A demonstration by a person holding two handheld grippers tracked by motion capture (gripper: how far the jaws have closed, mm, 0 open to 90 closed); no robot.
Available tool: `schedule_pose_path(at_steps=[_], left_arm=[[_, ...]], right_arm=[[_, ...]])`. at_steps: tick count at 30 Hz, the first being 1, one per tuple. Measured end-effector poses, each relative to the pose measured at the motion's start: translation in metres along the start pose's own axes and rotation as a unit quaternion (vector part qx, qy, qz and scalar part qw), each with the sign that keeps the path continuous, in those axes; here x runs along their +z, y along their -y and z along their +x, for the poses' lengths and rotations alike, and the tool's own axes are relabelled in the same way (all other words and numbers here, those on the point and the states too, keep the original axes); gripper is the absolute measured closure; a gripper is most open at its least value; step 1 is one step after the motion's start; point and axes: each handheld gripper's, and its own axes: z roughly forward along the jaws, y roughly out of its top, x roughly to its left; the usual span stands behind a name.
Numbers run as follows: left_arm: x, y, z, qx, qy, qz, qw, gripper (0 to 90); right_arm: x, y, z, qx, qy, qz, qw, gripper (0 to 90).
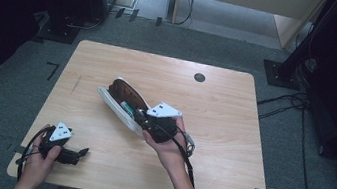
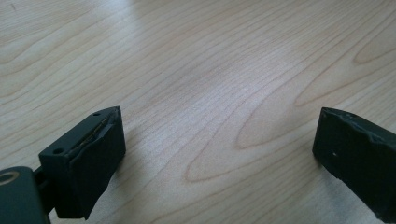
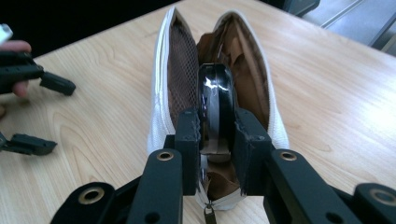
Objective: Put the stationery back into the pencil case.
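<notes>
the wooden table [image 1: 229,149] carries a white pencil case [image 3: 161,98] lying near its middle, unzipped, its mouth gaping and its brown lining on show. in the right gripper view a zip pull hangs at the case's near end. the right gripper [image 3: 217,135] sits over that near end with its jaws clamped on a round black object [image 3: 215,100], probably a roll of tape, though the glare makes it hard to name; the object stands on edge in the case's open mouth, between the two white sides. the left gripper [image 2: 217,154] rests near the table's front left corner, well apart from the case, jaws spread wide with bare wood between them and nothing held. a dark round spot [image 1: 200,77] marks the table's far side.
</notes>
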Motion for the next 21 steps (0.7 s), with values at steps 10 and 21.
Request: schedule_pose_path(at_steps=[10, 21], left_arm=[[0.0, 0.0, 0.0, 0.001, 0.0, 0.0, 1.0, 2.8], [0.0, 0.0, 0.0, 0.001, 0.0, 0.0, 1.0, 2.8]], right_arm=[[0.009, -0.012, -0.001, 0.003, 0.005, -0.013, 0.9999, 66.1], [-0.002, -0.003, -0.002, 0.01, -0.014, -0.031, 0.9994, 59.3]])
